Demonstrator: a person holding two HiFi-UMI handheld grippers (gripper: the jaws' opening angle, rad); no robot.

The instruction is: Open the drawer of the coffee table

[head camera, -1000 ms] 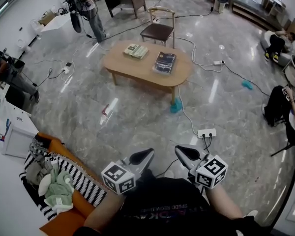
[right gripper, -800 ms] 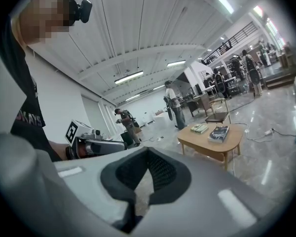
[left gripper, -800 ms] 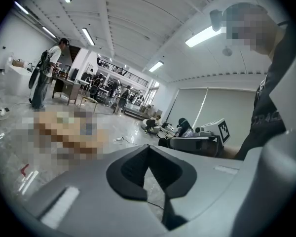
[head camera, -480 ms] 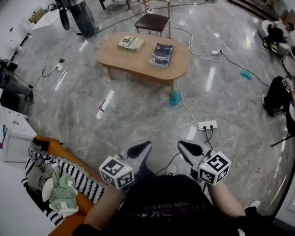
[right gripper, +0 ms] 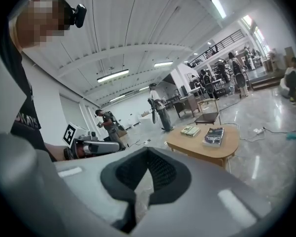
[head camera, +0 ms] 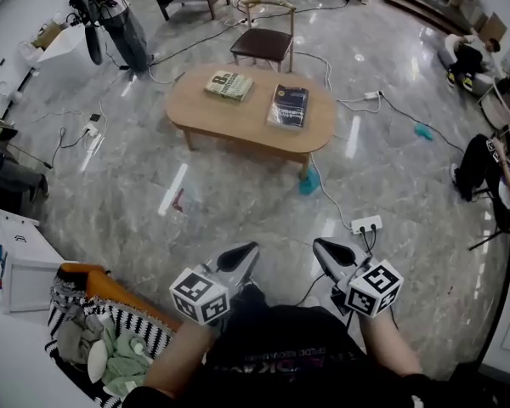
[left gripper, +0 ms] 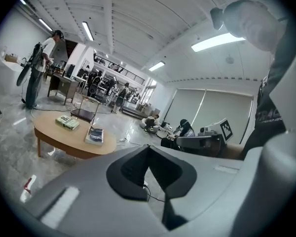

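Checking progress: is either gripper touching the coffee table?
Apart. Head view: left gripper and right gripper hang over floor, well short of the coffee table.

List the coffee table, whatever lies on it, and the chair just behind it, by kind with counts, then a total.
coffee table: 1
books: 2, the pale book and the dark book
chair: 1
Total: 4
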